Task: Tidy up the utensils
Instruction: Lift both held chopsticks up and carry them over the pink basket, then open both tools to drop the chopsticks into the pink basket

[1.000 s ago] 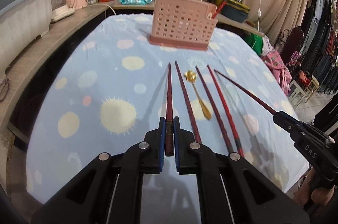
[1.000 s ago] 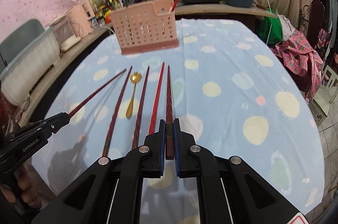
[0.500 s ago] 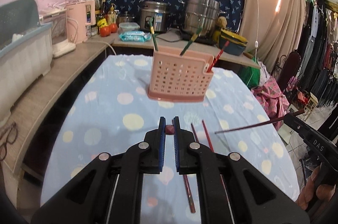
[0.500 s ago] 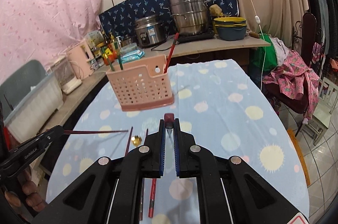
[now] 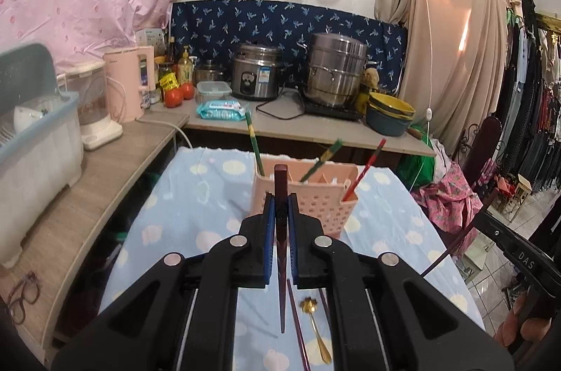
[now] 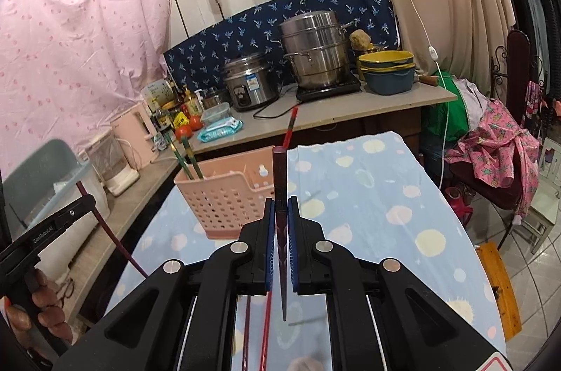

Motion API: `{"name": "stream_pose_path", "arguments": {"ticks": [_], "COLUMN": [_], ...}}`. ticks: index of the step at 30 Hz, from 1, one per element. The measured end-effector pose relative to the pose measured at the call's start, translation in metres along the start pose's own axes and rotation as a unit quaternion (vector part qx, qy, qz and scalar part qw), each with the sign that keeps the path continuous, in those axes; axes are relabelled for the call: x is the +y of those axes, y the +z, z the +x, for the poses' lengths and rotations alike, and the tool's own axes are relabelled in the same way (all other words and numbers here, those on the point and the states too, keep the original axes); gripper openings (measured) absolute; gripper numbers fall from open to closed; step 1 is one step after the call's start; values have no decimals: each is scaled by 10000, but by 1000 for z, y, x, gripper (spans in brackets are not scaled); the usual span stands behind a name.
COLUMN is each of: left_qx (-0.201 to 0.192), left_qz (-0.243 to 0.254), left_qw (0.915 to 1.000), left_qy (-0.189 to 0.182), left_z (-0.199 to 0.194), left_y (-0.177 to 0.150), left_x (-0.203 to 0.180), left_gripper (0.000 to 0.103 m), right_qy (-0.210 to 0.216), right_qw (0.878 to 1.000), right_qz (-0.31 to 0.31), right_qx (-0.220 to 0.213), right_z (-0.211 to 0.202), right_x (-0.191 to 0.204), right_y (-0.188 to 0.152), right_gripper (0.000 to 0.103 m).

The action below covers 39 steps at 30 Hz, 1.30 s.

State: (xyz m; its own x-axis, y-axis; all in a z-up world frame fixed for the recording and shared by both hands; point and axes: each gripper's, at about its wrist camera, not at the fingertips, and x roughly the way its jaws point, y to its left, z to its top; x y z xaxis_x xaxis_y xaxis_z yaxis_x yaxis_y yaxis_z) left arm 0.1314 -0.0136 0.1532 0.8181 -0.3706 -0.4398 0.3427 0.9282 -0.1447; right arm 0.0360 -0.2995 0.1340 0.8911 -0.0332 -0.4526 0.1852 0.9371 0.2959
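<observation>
My left gripper (image 5: 280, 208) is shut on a dark red chopstick (image 5: 281, 181), held upright with its tip pointing down above the table. My right gripper (image 6: 280, 210) is shut on another dark red chopstick (image 6: 279, 171), also upright. The pink perforated utensil basket (image 5: 329, 196) stands ahead on the blue spotted cloth; it shows in the right wrist view (image 6: 228, 196) too. It holds two green chopsticks (image 6: 187, 157) and a red one (image 5: 364, 173). A gold spoon (image 5: 317, 332) and more red chopsticks (image 5: 298, 325) lie on the cloth below.
A counter behind the table carries a rice cooker (image 5: 257, 76), a steel steamer pot (image 5: 335, 69), stacked bowls (image 5: 389, 111), a pink kettle (image 5: 131, 83) and tomatoes (image 5: 177, 94). A dish rack (image 5: 35, 111) stands at left. Hanging clothes fill the right.
Both grippers have lifted their chopsticks off the cloth and tilted them upright. Both have moved nearer the basket.
</observation>
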Motion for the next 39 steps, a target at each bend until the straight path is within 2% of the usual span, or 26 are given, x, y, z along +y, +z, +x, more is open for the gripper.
{"name": "stream_pose_path", "arguments": {"ticks": [7,15,22,26,31,39], "left_qx": [-469,-1133,-1367,-1237,-941,-593], "left_qz": [3,24,-7,-15,-21,-75], "left_qw": [9989,9933,9904,9920,9952,9979], "left_qy": [60,208,227,237,265,264], "left_z": [3,12,38,60,91,119], "left_y": [47,107,134,134,119,98], "left_x": [-1,-2,1,3,6,10], "left_gripper": [7,7,7,7,7,7], "right_qy": [204,381,495,547,549,428], "right_qw": [9990,9956,9937,9944,9967,9988], "right_qz": [-87,-127,-61,-26,-28,-104], "right_qx": [-397,-848,-1001,-904,-592,-226], "right_z": [7,29,63,87,121,150], "right_x": [15,39,55,58,56,52], "right_y": [48,110,140,140,129,108], "right_gripper": [7,7,7,7,7,7]}}
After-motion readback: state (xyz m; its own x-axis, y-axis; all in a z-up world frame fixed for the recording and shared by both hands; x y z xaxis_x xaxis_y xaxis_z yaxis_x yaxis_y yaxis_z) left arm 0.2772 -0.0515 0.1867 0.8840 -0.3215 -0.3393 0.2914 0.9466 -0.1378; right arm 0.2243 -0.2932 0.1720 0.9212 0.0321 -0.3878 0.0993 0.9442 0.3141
